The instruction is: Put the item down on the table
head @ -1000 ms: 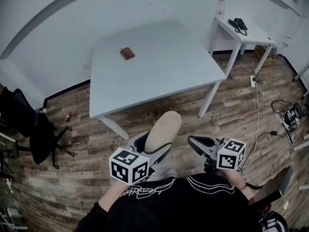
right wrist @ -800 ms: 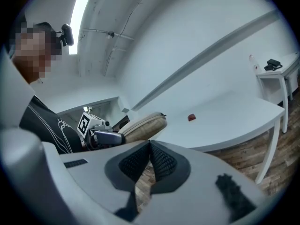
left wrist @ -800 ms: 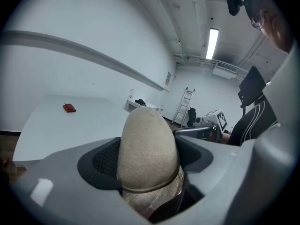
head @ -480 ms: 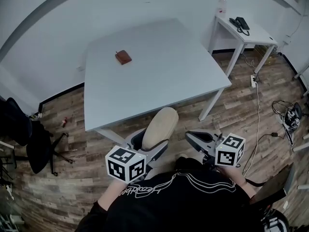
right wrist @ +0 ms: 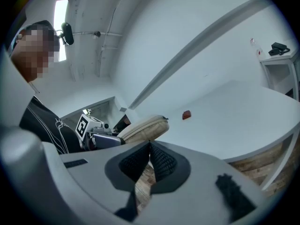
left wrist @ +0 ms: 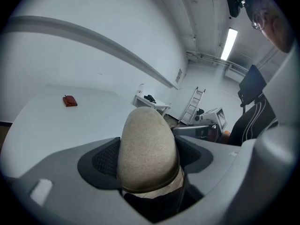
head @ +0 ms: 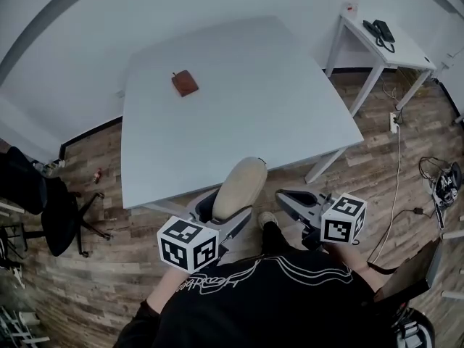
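A beige shoe (head: 239, 187) stands toe-up between the jaws of my left gripper (head: 220, 217), which is shut on its sides. In the left gripper view the shoe (left wrist: 147, 149) fills the middle, with both pads against it. It hangs just short of the front edge of the big white table (head: 239, 100). My right gripper (head: 288, 202) is to the right of the shoe, shut and holding nothing; its pads (right wrist: 161, 161) meet in the right gripper view, where the shoe (right wrist: 143, 128) shows to the left.
A small brown wallet-like thing (head: 185, 83) lies at the table's far left. A white side table (head: 406, 49) with a black phone (head: 382, 30) stands at the back right. A black chair (head: 43, 201) is on the left, and cables (head: 442, 183) lie on the wooden floor to the right.
The person has stepped closer to the table, so both grippers and the shoe are now nearer its front edge. The grip on the shoe is unchanged.
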`<state>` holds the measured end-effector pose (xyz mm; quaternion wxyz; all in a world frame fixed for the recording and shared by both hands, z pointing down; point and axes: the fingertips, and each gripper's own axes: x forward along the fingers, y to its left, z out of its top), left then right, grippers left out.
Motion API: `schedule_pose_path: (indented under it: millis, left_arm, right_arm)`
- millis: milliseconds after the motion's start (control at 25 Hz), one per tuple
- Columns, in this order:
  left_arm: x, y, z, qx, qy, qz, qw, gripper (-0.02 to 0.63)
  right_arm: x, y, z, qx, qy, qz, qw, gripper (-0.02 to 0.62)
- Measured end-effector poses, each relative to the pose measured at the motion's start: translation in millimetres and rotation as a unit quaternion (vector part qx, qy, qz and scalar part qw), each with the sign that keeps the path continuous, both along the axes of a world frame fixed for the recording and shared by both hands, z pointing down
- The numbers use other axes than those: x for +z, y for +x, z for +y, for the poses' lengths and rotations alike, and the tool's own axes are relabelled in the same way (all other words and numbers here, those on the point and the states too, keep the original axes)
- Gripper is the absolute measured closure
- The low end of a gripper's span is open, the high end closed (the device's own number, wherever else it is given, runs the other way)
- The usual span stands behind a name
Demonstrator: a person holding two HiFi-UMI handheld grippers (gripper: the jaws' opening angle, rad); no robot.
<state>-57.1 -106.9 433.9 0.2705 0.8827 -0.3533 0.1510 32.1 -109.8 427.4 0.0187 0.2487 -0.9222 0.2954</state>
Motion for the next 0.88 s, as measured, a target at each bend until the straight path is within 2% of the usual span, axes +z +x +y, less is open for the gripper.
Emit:
schedule_pose_path:
  millis: [440, 760, 880]
  left_arm:
    - [28, 10, -103, -0.027, -0.026, -0.005, 0.9993, 0.238]
    - [47, 1, -165, -0.061, -0.039, -0.001, 0.9974, 0.238]
    - [54, -5, -188, -0.075, -0.027, -0.017, 0.9967, 0.238]
  right_arm:
    - [24, 8, -118, -0.029, -0.031, 0.007, 0.999, 0.587]
    - [53, 9, -156, -0.044, -0.066, 0.017, 0.997, 0.587]
    - [58, 8, -168, -0.045, -0.07, 0.021, 0.996, 0.588]
